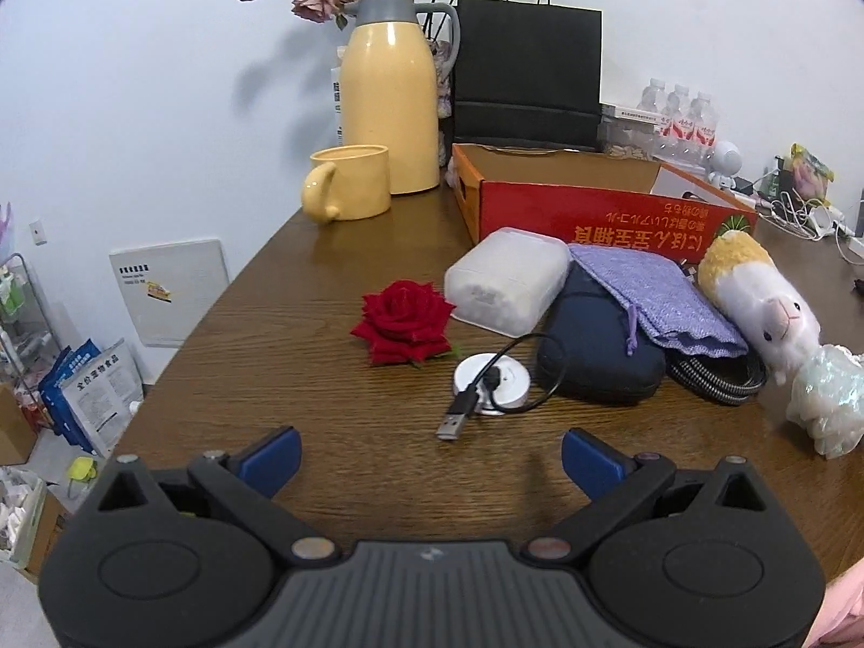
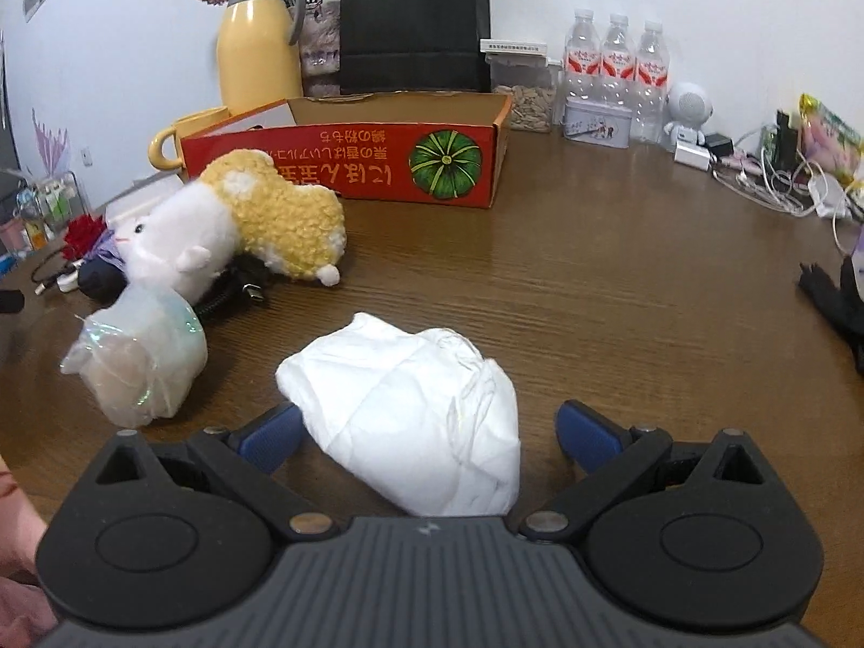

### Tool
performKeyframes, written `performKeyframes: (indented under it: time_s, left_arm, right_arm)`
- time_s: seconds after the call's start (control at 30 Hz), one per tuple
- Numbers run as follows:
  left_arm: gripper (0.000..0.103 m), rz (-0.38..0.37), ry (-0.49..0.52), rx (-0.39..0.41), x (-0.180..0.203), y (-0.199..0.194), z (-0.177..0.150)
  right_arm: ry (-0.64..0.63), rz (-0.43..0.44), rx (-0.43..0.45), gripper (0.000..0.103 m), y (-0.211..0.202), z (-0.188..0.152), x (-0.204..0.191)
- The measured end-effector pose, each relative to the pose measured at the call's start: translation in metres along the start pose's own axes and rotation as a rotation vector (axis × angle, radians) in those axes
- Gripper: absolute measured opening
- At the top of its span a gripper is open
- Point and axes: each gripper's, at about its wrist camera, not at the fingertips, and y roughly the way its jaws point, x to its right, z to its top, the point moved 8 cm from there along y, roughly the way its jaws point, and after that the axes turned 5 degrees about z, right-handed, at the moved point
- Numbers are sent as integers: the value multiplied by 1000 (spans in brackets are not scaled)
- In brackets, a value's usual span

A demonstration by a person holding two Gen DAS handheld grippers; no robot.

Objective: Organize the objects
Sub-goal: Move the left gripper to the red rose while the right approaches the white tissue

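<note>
While both jaws stand spread wide, the left hand-held gripper (image 1: 431, 456) hovers empty over the brown worktop (image 1: 270, 356), facing a red fabric rose (image 1: 402, 321), a white puck charger (image 1: 491, 384) with its black USB cable (image 1: 459, 414), a frosted plastic case (image 1: 505, 279), a navy pouch (image 1: 599, 351) and a purple drawstring bag (image 1: 656, 297) lying on it. Right hand-held gripper (image 2: 429, 434): wide too, a crumpled white tissue (image 2: 416, 410) lying between its blue pads (image 2: 586, 434) (not pinched). Plush hamster (image 2: 237, 224) on its side just before the red cardboard box (image 2: 345, 167); wrapped bundle (image 2: 137, 362) near it.
</note>
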Motion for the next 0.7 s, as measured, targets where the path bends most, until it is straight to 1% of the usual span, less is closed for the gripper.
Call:
performKeyframes:
  time_s: [0.17,0.27,0.43,0.5,0.53,0.63,0.7]
  left_arm:
    - [103,-2,-9,13,-1,-1,3]
    - [103,3,-19,19,-7,-3,3]
    - [103,5,-45,25,-16,-4,3]
    - [103,5,-52,28,-19,-4,4]
    - [103,5,-52,29,-19,-3,4]
    - [103,12,-45,35,-23,-2,8]
    - [103,14,-47,41,-26,-2,11]
  right_arm:
    - [11,-16,14,103,7,5,-1]
    - [22,-26,1,103,11,9,0]
    - [19,-17,-2,102,13,10,-3]
    - [14,-14,8,92,12,11,-6]
    - [15,-17,12,89,11,12,-6]
    - [14,-19,18,86,11,12,-7]
    - [13,-20,25,78,9,12,-9]
